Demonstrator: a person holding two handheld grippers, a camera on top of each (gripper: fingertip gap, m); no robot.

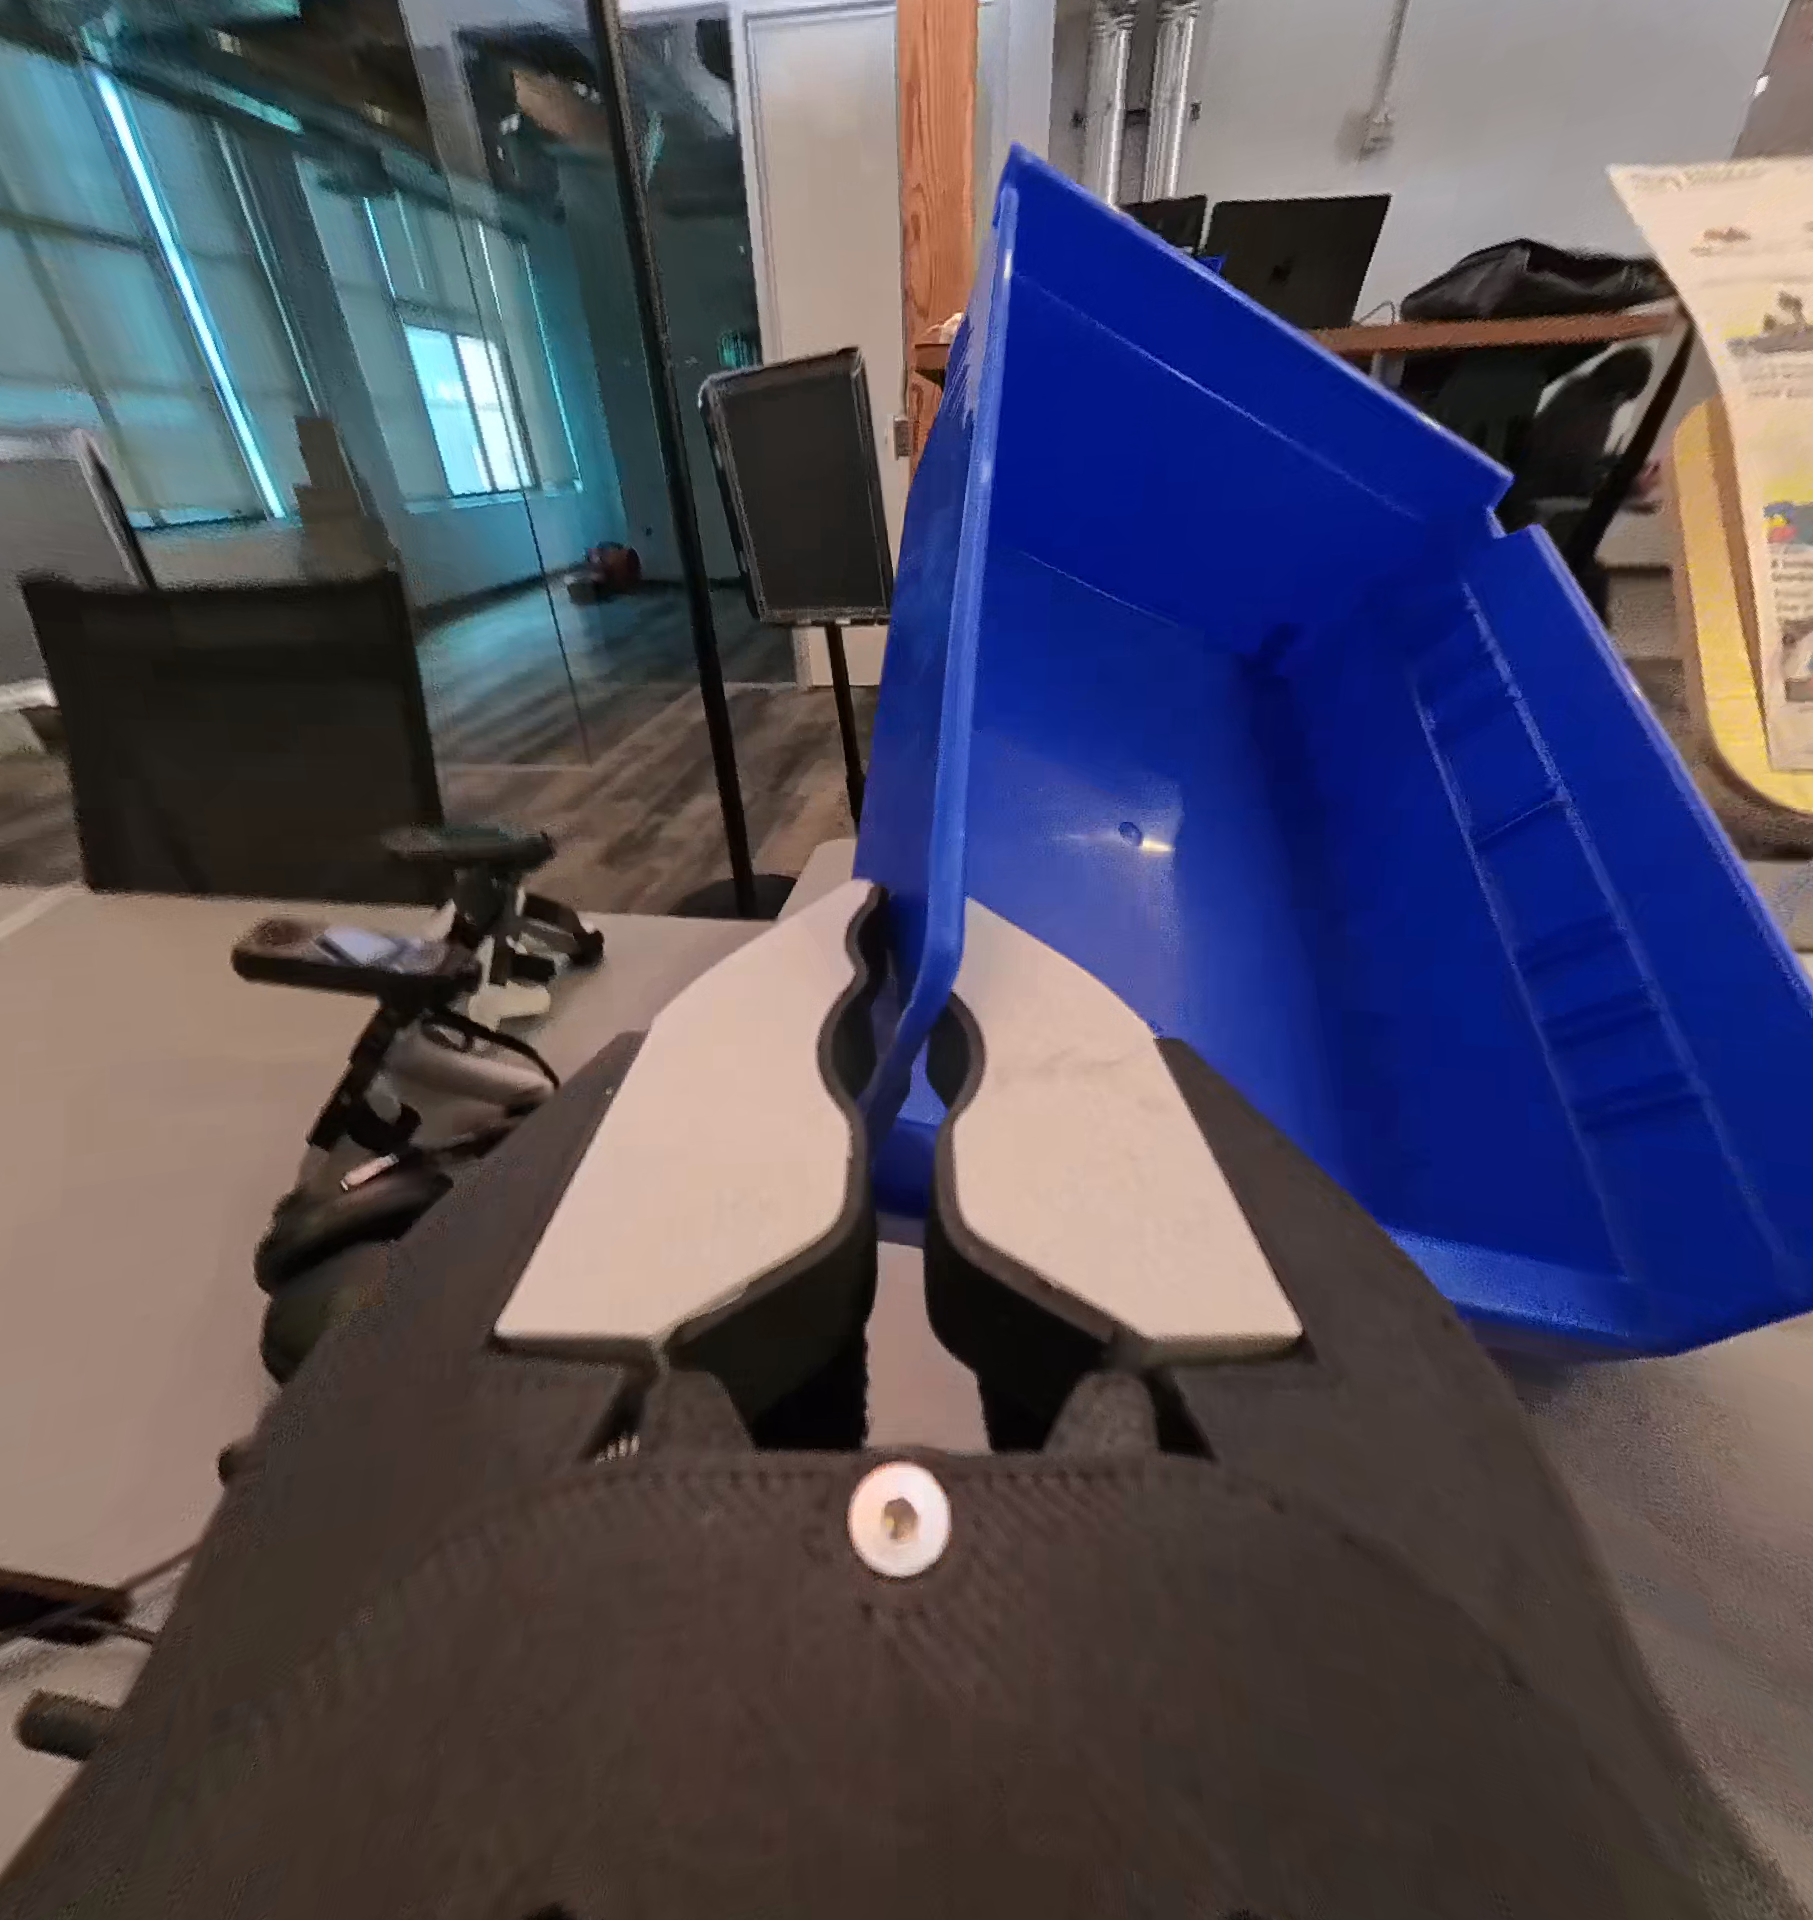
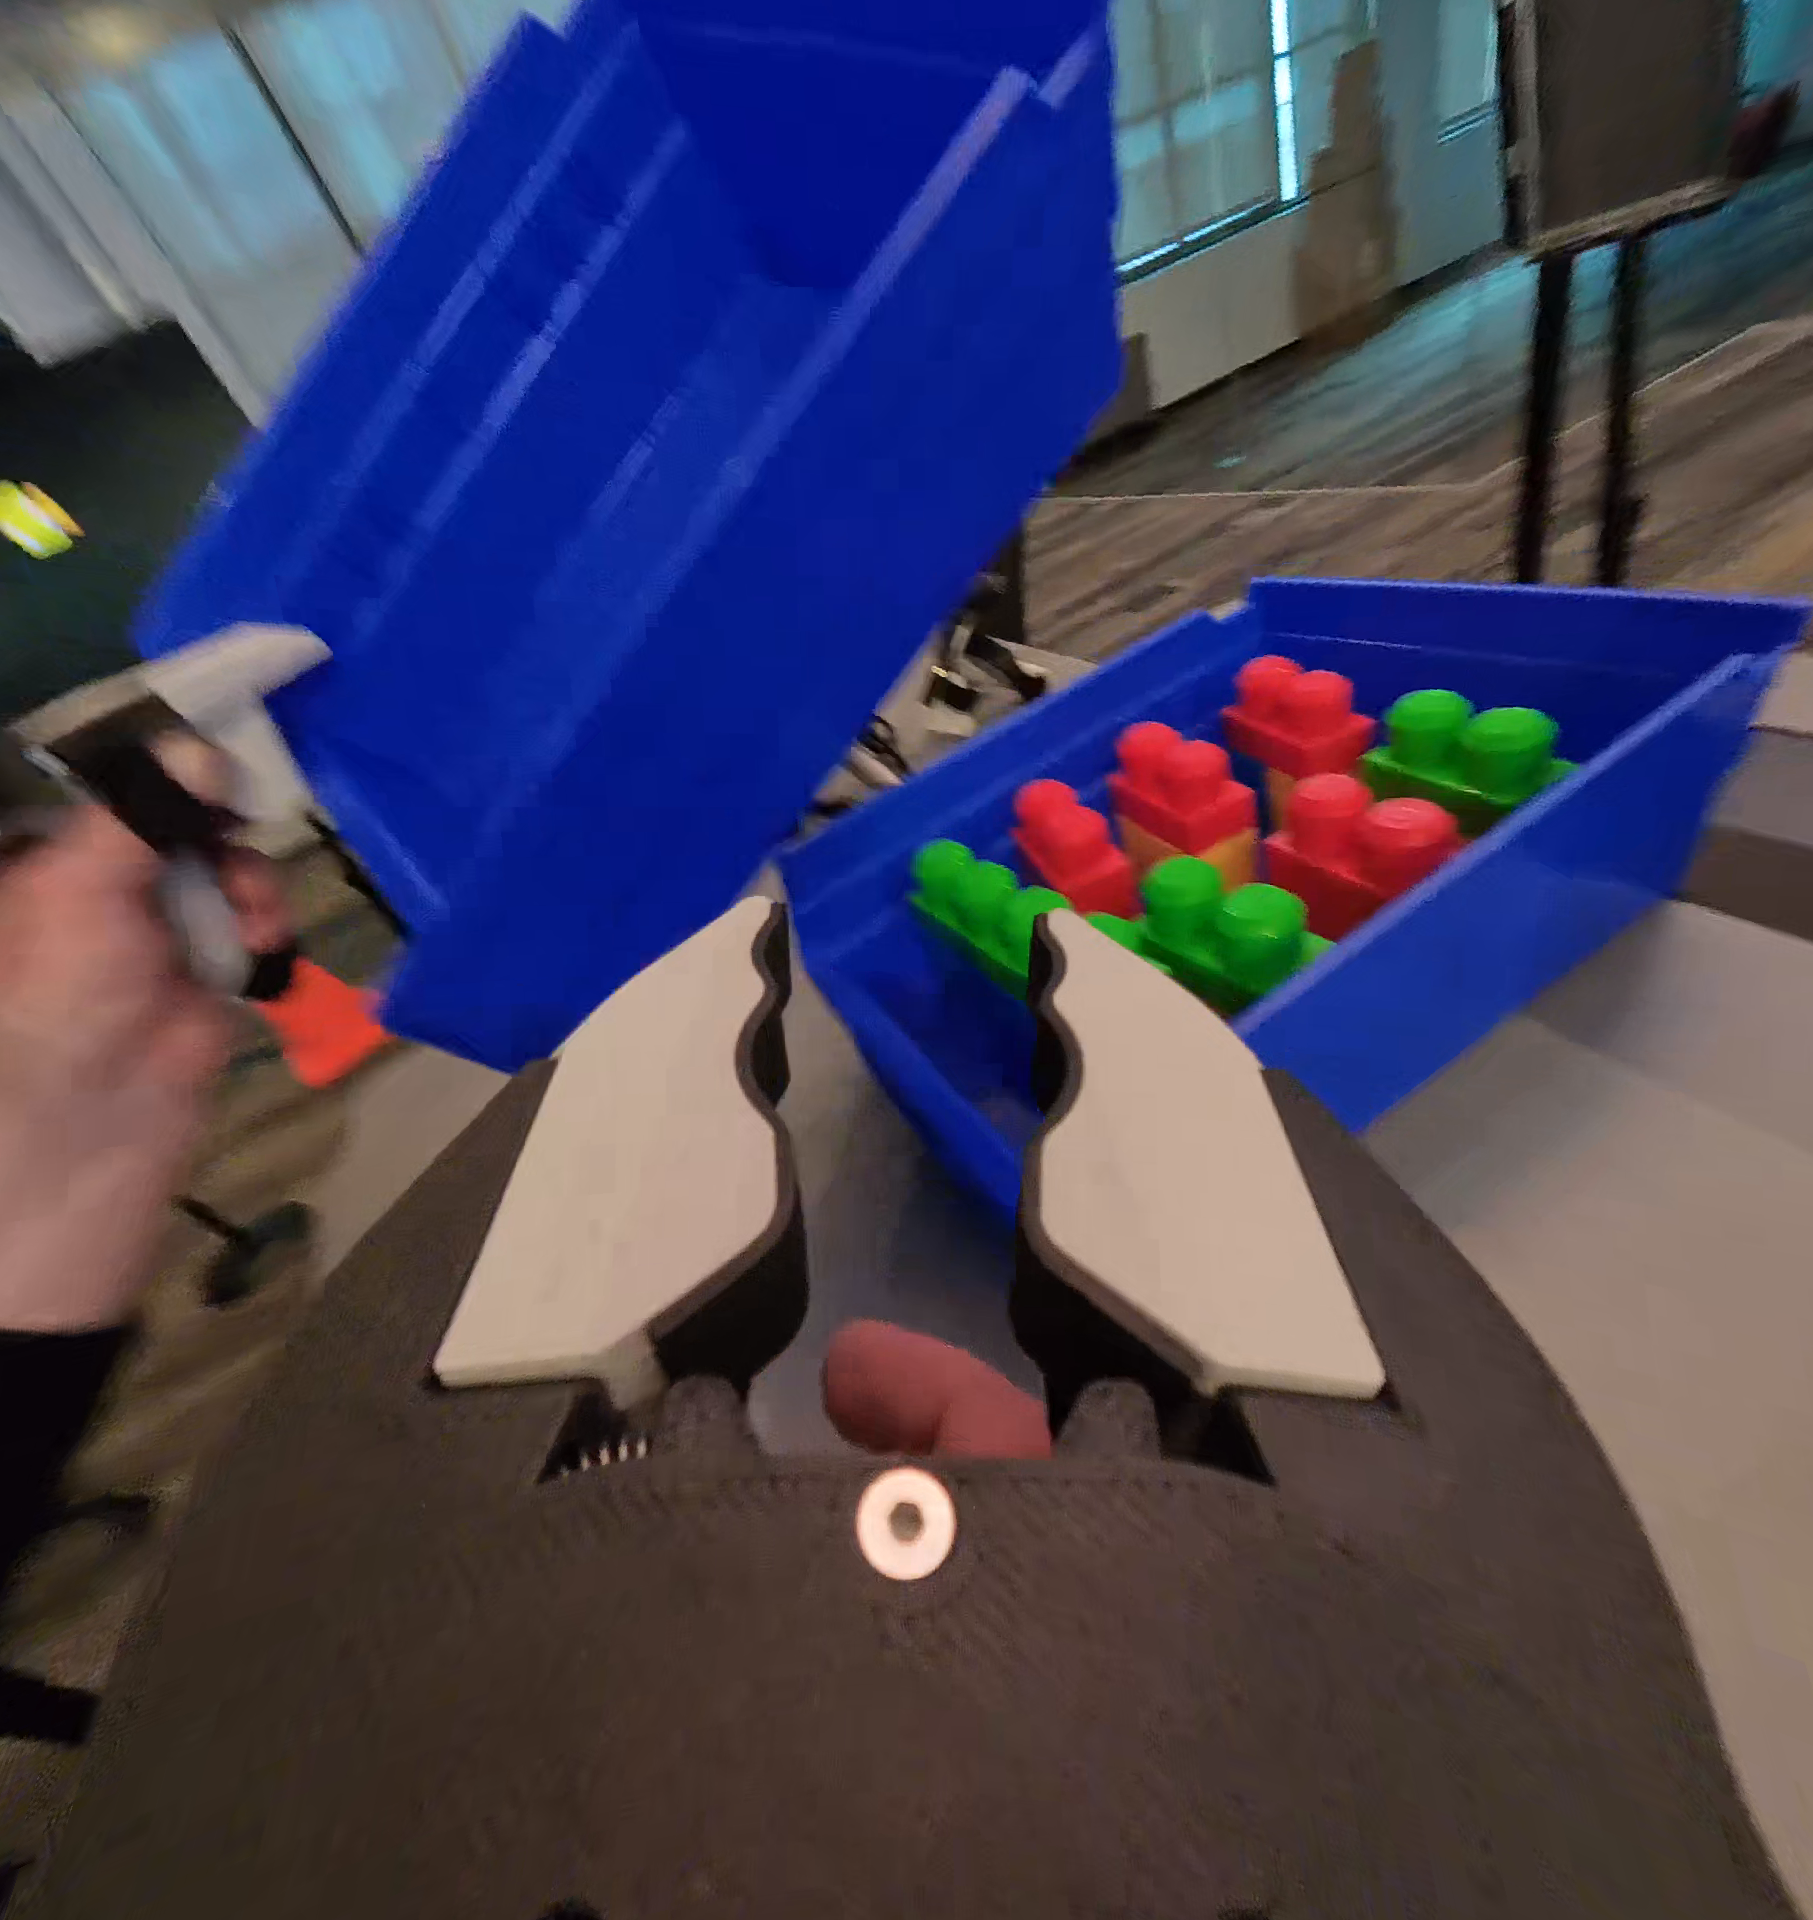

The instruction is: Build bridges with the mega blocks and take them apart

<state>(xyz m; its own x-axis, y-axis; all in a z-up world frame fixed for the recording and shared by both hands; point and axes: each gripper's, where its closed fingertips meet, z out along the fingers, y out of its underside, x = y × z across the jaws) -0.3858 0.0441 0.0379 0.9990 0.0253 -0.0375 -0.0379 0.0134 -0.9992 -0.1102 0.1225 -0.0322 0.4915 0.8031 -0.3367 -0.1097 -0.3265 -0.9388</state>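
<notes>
Left gripper (image 1: 907,987) clamped on the wall of an empty blue bin (image 1: 1245,727), pads pressed on the thin rim; bin lifted and tilted above the tabletop (image 1: 102,1143). Same bin (image 2: 673,468) shows up left in the right wrist view, motion-blurred.

Right gripper (image 2: 907,997) open, nothing held, poised over the near corner of a second blue bin (image 2: 1504,935) sitting on the tabletop to the right. Blocks inside it: red (image 2: 1182,779) and green (image 2: 1224,925), studs up, packed close, some stacked.

Handling guess: blocks light, rigid, hollow plastic, smooth and somewhat slippery. Best pinched across the flat side walls below the studs, not on the rounded studs. Tight packing leaves little finger room; outer green ones look easiest first. Empty bin light, wall flexes a bit, so likely to swing in a one-wall pinch.
</notes>
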